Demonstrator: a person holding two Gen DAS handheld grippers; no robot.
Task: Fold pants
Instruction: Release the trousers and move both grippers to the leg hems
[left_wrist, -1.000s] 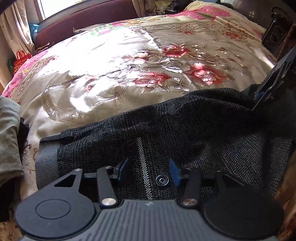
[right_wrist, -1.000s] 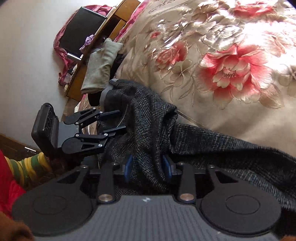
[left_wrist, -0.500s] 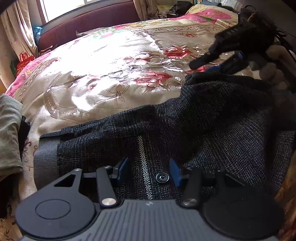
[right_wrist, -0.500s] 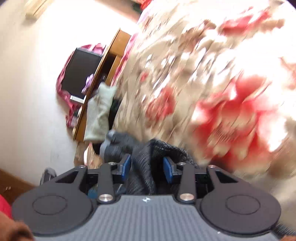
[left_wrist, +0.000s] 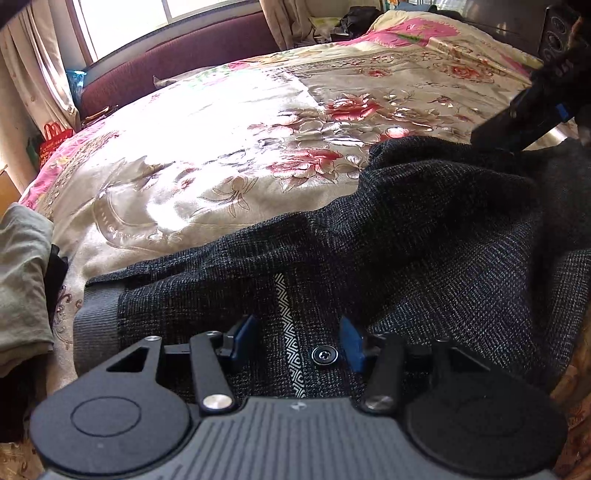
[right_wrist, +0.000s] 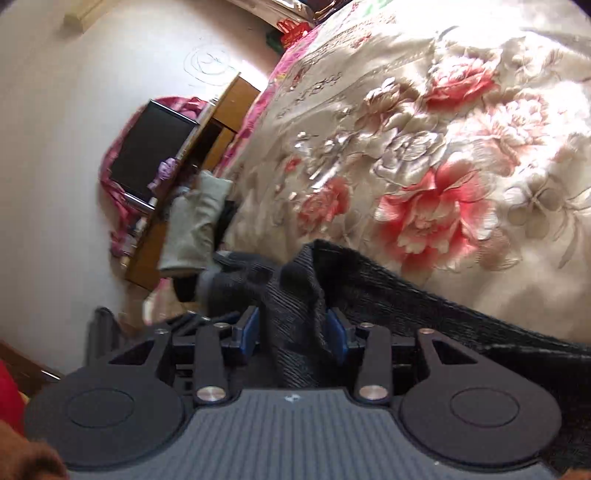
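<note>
Dark grey tweed pants (left_wrist: 424, 236) lie on the near edge of a floral bedspread (left_wrist: 229, 155). Their waistband, with a snap button (left_wrist: 324, 356) and a patterned strip, sits between the fingers of my left gripper (left_wrist: 297, 338), which is shut on it. My right gripper (right_wrist: 291, 328) is shut on a bunched fold of the pants (right_wrist: 295, 295) and holds it lifted above the bed. It shows at the right edge of the left wrist view (left_wrist: 532, 114), above the raised cloth.
A grey-green folded garment (left_wrist: 22, 280) lies at the bed's left edge. A dark red headboard (left_wrist: 177, 62) and window stand at the far side. A wooden cabinet with a black screen (right_wrist: 151, 155) stands by the wall.
My right gripper has carried its fold of pants up and across the bed, away from the left gripper, lifting the cloth on the right. The left gripper has stayed on the waistband.
</note>
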